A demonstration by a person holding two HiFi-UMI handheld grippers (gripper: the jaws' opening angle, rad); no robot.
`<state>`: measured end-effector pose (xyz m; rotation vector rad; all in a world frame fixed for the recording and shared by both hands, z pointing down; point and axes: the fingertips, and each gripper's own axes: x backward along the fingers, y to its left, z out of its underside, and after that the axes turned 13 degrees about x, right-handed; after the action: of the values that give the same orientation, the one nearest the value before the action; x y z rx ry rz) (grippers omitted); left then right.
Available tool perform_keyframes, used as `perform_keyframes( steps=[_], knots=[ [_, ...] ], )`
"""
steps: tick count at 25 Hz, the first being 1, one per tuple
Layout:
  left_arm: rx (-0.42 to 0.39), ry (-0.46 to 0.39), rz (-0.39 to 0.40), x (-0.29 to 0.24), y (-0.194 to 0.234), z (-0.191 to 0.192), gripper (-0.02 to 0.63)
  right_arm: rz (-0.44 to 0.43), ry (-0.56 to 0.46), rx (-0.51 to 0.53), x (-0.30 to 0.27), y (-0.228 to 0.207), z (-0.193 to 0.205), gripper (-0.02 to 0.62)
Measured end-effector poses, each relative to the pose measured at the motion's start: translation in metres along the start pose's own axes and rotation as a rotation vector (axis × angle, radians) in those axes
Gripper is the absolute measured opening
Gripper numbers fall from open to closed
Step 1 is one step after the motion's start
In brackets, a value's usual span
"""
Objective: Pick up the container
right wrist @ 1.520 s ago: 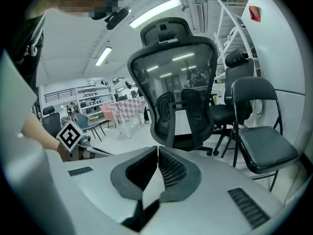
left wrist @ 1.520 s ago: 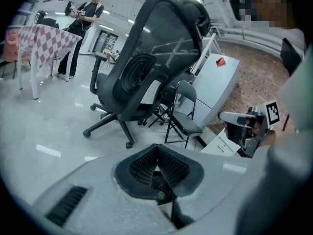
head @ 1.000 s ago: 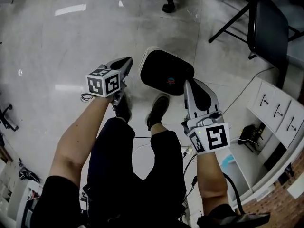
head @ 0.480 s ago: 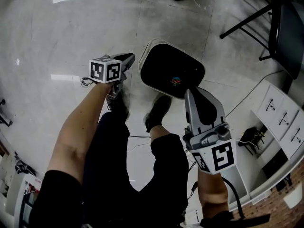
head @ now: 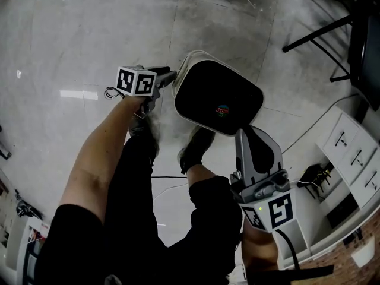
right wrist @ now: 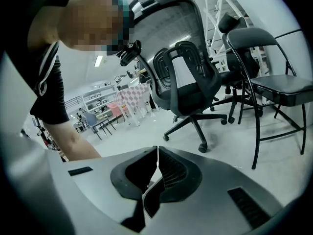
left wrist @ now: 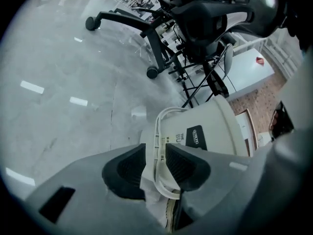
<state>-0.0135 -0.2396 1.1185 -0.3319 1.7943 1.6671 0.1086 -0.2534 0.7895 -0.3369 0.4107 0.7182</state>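
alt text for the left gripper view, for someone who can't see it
The left gripper has its two dark fingers opening, with the thin white handle of a white container standing between them. Behind are a glossy grey floor and a black office chair.

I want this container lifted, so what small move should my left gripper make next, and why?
Probably close the left gripper on the white handle: its fingers are opening with that handle between them, and the right gripper is shut on nothing, so nothing seems to grip the container.
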Motion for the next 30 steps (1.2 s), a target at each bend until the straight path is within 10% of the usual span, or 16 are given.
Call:
perform_keyframes(
  steps=[15, 30],
  knots=[
    [-0.094, 0.093, 0.052, -0.034, 0.001, 0.011, 0.083, -0.024, -0.011, 0.038, 0.001, -0.006, 0.014, 0.009],
    [-0.195, 0.029, -0.150, 0.031, -0.032, -0.003, 0.072, -0.009, 0.063, 0.029, -0.002, -0.004, 0.007, 0.009]
  ],
)
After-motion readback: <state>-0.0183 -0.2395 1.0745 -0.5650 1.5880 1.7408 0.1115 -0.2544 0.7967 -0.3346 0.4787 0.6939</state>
